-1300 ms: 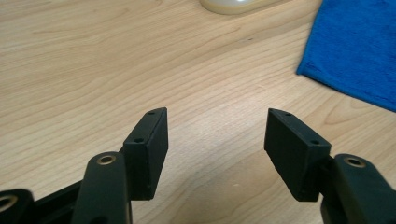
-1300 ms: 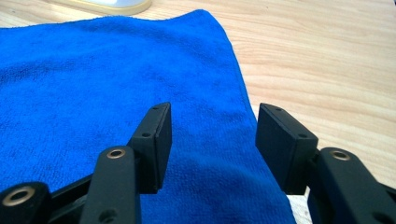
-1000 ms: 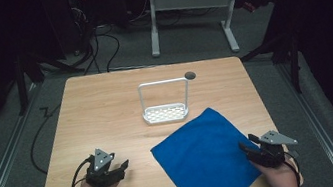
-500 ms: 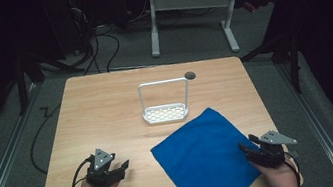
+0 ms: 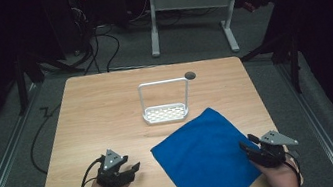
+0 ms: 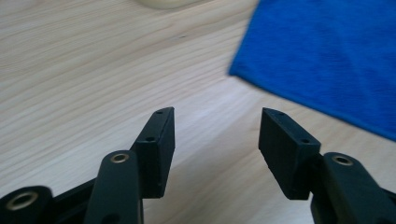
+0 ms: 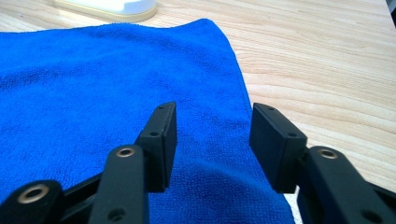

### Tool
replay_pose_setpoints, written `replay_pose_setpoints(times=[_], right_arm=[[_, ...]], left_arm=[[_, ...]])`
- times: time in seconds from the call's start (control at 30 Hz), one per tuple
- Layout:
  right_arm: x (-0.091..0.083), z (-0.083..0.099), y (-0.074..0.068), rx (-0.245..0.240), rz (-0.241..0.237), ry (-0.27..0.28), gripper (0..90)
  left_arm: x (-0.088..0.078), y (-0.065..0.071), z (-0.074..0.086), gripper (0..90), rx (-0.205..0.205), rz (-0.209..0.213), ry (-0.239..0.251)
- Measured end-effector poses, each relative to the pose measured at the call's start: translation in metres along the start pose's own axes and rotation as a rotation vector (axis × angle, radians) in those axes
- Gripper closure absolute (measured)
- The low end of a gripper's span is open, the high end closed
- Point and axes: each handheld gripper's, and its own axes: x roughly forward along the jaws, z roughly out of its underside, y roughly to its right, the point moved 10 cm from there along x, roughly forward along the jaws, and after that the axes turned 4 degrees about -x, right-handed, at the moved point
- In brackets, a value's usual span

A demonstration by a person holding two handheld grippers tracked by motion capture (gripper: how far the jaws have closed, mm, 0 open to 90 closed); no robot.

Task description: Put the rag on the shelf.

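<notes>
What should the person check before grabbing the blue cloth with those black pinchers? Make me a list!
1. Left gripper jaws open: ok.
2. Right gripper jaws open: ok.
3. Right gripper over the blue cloth: ok, its jaws sit above the cloth's edge.
4. Left gripper at the cloth: not ok, it is over bare table, beside the cloth's corner.
5. Cloth lying flat: ok.
6. White rack off the cloth: cannot tell, the cloth's far corner comes right up to it.
</notes>
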Motion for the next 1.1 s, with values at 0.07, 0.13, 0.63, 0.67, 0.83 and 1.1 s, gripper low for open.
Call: replay_pose_setpoints(times=[0.07, 0.13, 0.63, 0.67, 0.83, 1.1], right_arm=[[0.000, 0.000, 0.000, -0.001, -0.001, 0.000, 53.7], [0.000, 0.000, -0.002, -0.002, -0.007, 0.000, 55.7], [0.001, -0.001, -0.004, -0.019, -0.013, 0.004, 59.6], [0.001, -0.001, -0.004, -0.019, -0.013, 0.004, 59.6], [0.000, -0.002, -0.005, -0.020, -0.013, 0.006, 61.1], [-0.002, -0.002, -0.004, -0.014, -0.019, 0.014, 63.6]], left_arm=[[0.002, 0.005, 0.000, 48.2, 0.007, 0.009, -0.001], [0.009, 0.031, -0.004, 49.8, 0.025, 0.072, -0.006], [0.033, 0.146, -0.009, 85.8, 0.166, 0.309, -0.064], [0.037, 0.153, -0.007, 85.8, 0.178, 0.319, -0.079], [0.053, 0.163, 0.007, 90.0, 0.248, 0.296, -0.148], [0.048, 0.143, 0.011, 90.0, 0.236, 0.277, -0.164]])
